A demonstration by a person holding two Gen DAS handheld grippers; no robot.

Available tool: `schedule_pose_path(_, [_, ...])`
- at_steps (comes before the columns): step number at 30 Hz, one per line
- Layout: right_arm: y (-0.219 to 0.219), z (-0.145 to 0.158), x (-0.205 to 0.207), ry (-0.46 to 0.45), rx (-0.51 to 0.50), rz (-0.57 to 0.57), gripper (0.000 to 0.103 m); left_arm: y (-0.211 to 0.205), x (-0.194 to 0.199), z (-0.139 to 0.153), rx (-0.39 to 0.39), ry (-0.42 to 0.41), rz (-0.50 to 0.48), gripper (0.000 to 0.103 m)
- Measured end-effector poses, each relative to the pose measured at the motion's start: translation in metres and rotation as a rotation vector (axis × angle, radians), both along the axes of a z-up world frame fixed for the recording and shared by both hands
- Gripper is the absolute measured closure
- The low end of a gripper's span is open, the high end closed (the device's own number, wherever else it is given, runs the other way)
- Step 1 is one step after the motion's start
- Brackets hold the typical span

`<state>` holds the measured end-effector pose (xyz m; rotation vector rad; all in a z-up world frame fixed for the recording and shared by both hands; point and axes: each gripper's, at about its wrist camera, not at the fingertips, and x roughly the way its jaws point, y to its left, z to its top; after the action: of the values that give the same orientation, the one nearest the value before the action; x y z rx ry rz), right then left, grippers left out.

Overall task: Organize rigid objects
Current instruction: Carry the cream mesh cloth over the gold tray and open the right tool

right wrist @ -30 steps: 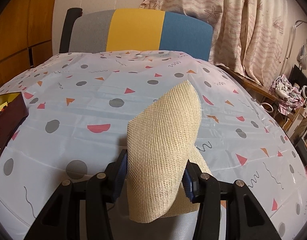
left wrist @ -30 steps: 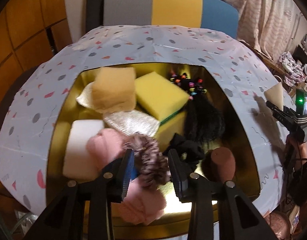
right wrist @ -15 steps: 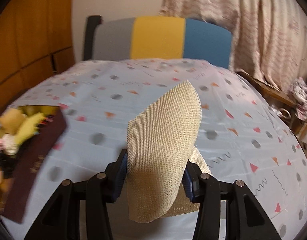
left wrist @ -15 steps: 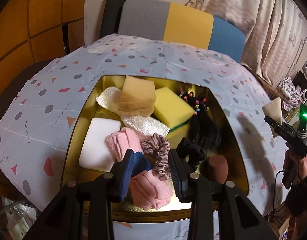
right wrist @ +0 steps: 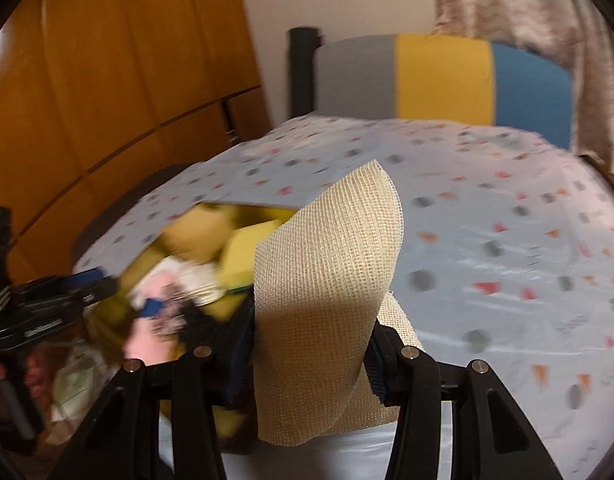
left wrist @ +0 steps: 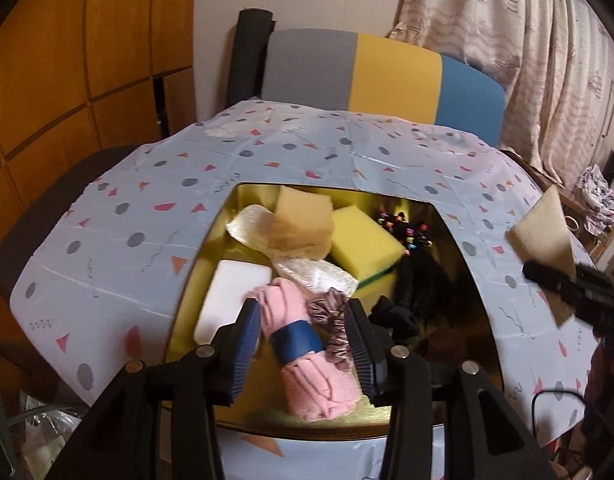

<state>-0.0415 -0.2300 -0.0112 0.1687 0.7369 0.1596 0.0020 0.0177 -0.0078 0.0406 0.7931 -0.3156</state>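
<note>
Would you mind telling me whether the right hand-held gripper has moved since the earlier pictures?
Yes. The right hand-held gripper, shut on the beige mesh cloth, has swung left toward the gold box, which was barely visible at the frame's left edge before.

Both rigs look the same up close: matte black plastic frames built from chunky triangular struts with cut-out windows, a round silver screw head at each pivot. The left gripper (left wrist: 305,344) has ribbed blue pads (left wrist: 246,350) lining the inner faces of its fingers, fine ridges all the way along. The right gripper (right wrist: 311,346) has the same blue pads, only a sliver showing. From the right camera, at about 9 o'clock, the left rig's black body carries small white lettering, too blurry to read.
</note>
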Motion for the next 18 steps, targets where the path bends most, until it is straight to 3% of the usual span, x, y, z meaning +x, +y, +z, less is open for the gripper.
schedule_pose_path(9, [0.068,-0.028,0.01,0.147,0.009,0.204,0.053,0.02,-0.001,-0.002,-0.014,0.011,0.065,0.059])
schedule_pose_path(15, [0.09,-0.048,0.024,0.243,0.031,0.25,0.052,0.027,-0.005,-0.002,-0.019,0.011,0.07,0.059])
schedule_pose_path(18, [0.101,-0.052,0.032,0.247,0.043,0.267,0.052,0.029,-0.006,-0.001,-0.018,0.009,0.073,0.059])
